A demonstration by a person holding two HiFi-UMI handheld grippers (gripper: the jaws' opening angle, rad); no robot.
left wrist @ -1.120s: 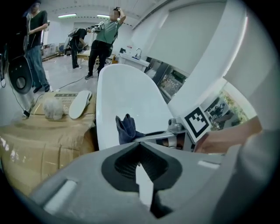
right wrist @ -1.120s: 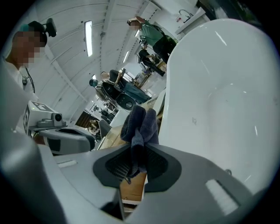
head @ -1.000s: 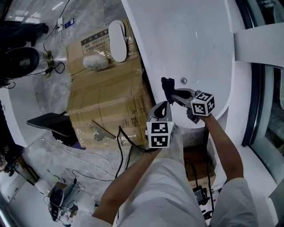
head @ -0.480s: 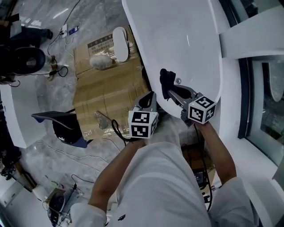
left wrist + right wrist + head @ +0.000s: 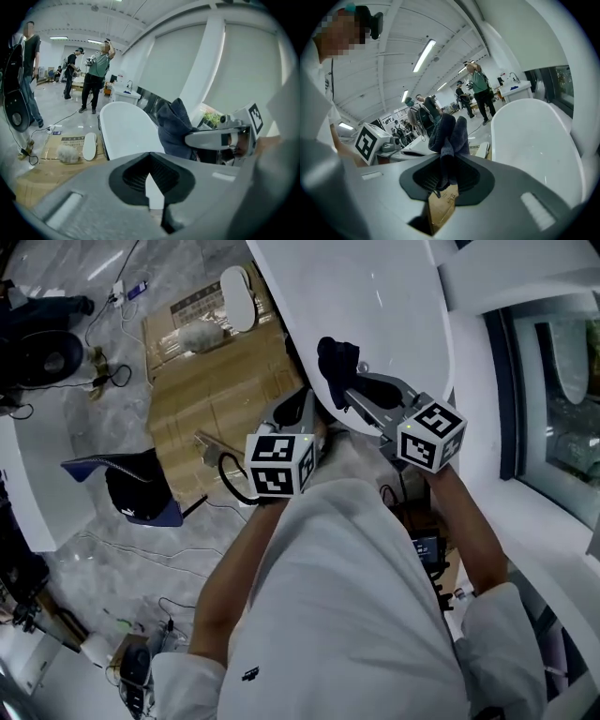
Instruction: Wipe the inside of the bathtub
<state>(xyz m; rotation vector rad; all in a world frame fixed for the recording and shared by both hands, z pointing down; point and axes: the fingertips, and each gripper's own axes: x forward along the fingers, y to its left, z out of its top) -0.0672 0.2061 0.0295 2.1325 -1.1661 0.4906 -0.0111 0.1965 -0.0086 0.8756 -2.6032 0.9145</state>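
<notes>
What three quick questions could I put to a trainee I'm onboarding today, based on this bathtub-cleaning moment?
1. True or false: the right tongs are shut on a dark cloth.
2. What lies on the floor beside the white bathtub? A) flattened cardboard B) a rolled rug C) a ladder
3. Which tongs have nothing between them?

Key: 1 true. 2 A. 3 the left tongs, shut and empty.
</notes>
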